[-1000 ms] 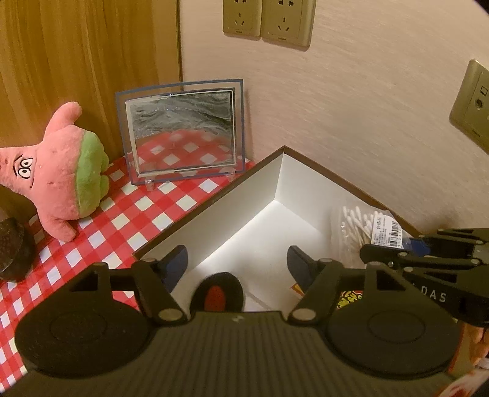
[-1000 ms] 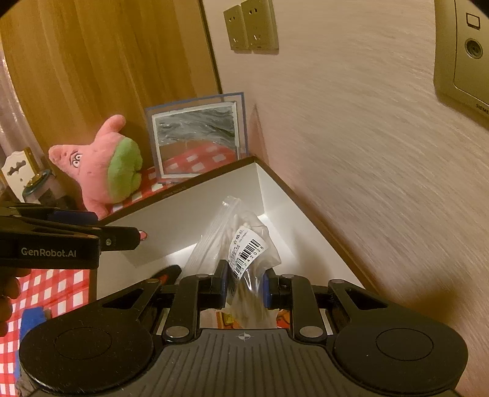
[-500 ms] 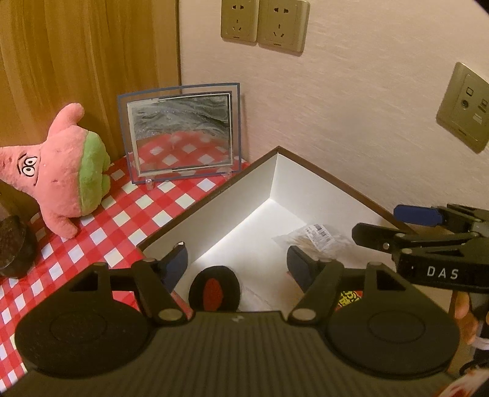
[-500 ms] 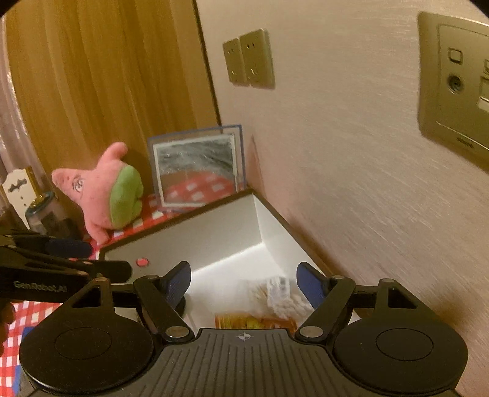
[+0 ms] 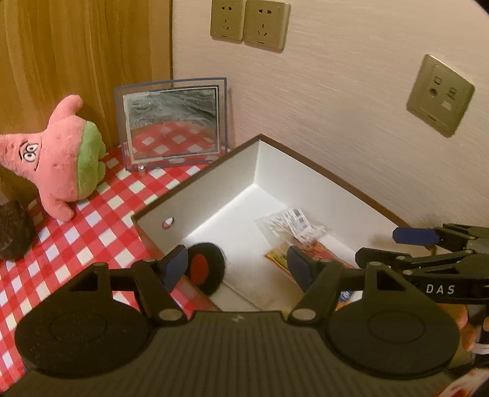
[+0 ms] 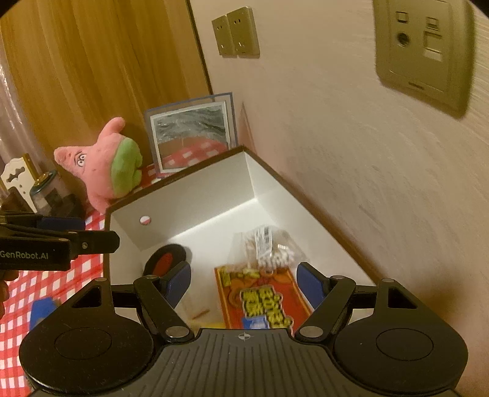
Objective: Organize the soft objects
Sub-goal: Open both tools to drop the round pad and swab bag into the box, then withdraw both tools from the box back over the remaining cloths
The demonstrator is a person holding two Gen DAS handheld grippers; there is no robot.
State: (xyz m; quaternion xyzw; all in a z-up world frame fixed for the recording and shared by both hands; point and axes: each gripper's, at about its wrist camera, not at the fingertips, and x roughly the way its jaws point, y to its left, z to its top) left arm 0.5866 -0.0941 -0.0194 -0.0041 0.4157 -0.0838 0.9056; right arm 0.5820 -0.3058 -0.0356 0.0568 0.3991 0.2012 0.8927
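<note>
Dark object: at the far left edge of the left wrist view we see a dark rounded thing (image 5: 12,232) on the table; we cannot tell what it is.
Table: we see a red-and-white checked cloth (image 5: 76,244) covering it.
Plush star: the pink-and-green toy (image 5: 61,158) rests on the cloth, left of the box and well apart from both claws.
Picture frame: a clear-edged frame (image 5: 172,122) stands upright in the corner, just beside the box's far corner and right of the plush star.
Box: we see an open white box with a brown rim (image 5: 195,198) set against the wall; its near wall has a small round hole.
Left claw: our left claw (image 5: 235,265) hangs over the near wall of the box, jaws wide, nothing between the pads.
Black round piece: a black disc with a red centre (image 5: 206,265) leans in the near-left corner inside the box, just beside the left claw's left finger.
Swab bag: the clear bag of cotton swabs with a barcode label (image 6: 269,247) lies on the box floor, its near end on the red packet.
Red packet: a red-and-yellow printed packet (image 6: 262,299) lies flat on the box floor.
Right claw: our right claw (image 6: 244,284) hovers above the red packet, jaws wide, gripping nothing; the swab bag lies beyond its fingertips.
Wall: sockets (image 5: 249,23) are mounted above the box.
</note>
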